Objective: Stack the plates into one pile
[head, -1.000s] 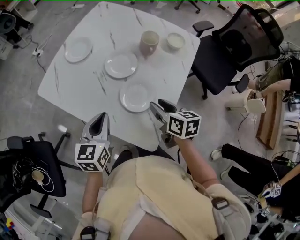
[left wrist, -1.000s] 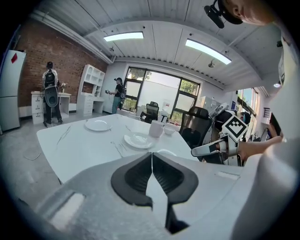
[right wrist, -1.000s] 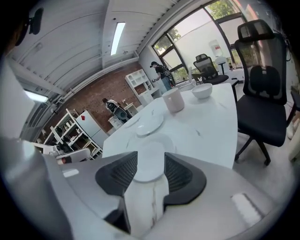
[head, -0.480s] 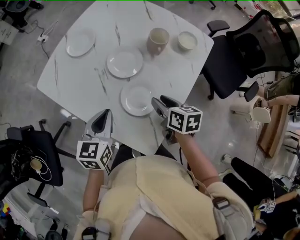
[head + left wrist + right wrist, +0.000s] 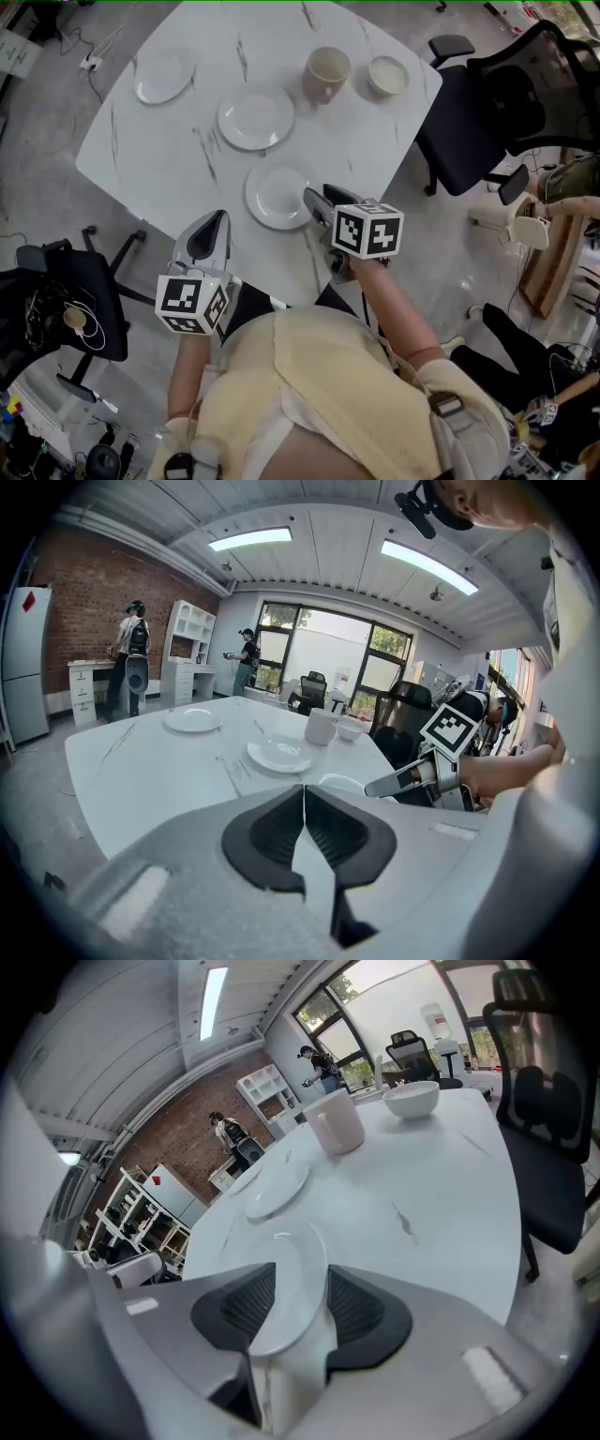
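Note:
Three white plates lie apart on the white marble table [image 5: 159, 159]: a far one [image 5: 164, 77], a middle one [image 5: 256, 118] and a near one [image 5: 277, 196]. My right gripper [image 5: 315, 201] is open at the near plate's right rim. In the right gripper view this plate [image 5: 286, 1269] shows in the gap between the spread jaws of that gripper [image 5: 300, 1290], and the pads do not press on it. My left gripper [image 5: 210, 228] hovers over the table's near edge, shut and empty, a little short of the near plate [image 5: 342, 784]. In the left gripper view its jaws [image 5: 303, 794] meet.
A beige mug [image 5: 327, 73] and a white bowl [image 5: 387, 75] stand at the table's far right. A black office chair [image 5: 487, 112] stands to the right of the table, another black chair [image 5: 75, 319] near left. Two people [image 5: 131, 658] stand far across the room.
My right gripper has sunk and edged closer to the near plate's rim. The left gripper has drifted slightly. The plates, mug and bowl have not moved.

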`<state>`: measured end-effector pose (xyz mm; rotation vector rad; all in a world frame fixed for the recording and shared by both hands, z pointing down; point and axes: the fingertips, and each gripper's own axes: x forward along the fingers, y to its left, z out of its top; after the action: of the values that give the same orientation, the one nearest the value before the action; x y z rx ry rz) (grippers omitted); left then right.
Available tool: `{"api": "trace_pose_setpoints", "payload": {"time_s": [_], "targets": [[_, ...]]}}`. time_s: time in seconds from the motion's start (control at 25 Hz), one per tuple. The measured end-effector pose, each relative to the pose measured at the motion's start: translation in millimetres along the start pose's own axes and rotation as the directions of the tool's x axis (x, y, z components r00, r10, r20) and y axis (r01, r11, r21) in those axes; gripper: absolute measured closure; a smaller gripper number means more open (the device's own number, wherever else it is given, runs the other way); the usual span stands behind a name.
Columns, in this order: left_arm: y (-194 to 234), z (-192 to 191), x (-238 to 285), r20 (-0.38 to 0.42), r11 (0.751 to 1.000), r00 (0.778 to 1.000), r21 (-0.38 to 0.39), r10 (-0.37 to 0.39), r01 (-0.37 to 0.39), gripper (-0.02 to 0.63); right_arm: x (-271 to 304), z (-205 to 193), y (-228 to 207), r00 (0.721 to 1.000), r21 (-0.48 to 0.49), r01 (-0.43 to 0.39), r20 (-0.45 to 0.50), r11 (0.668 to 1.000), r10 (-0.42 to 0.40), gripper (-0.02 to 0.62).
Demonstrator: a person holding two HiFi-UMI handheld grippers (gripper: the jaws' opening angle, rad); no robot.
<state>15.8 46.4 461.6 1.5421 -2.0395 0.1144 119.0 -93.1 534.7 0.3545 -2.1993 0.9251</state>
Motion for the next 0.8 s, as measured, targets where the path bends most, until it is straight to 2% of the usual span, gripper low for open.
{"api": "trace_pose_setpoints", "payload": {"time_s": [0.12, 0.28, 0.44, 0.6, 0.8], "targets": [[0, 1, 2, 0.000, 1.000, 1.000, -0.001, 0.006, -0.006, 0.606, 3, -1, -4, 1.000, -0.004, 0.023, -0.008, 1.000, -0.023, 0.433], [2, 1, 4, -0.006, 1.000, 1.000, -0.003, 0.014, -0.014, 0.606, 4, -2, -11, 0.996, -0.045, 0.083, -0.007, 0.995, -0.084, 0.508], [4, 2, 7, -0.013, 1.000, 1.000, -0.001, 0.021, -0.021, 0.606, 5, -3, -10, 0.996, -0.058, 0.089, 0.000, 0.994, -0.089, 0.511], [7, 5, 9, -0.012, 1.000, 0.999, 0.006, 0.031, -0.031, 0.609, 5, 0, -7, 0.999, -0.045, 0.054, 0.007, 0.998, -0.053, 0.516], [6, 8, 12, -0.009, 0.999, 0.999, -0.003, 0.037, -0.037, 0.612, -2, 8, -3, 0.997, 0.073, -0.043, 0.061, 0.996, 0.038, 0.544]]}}
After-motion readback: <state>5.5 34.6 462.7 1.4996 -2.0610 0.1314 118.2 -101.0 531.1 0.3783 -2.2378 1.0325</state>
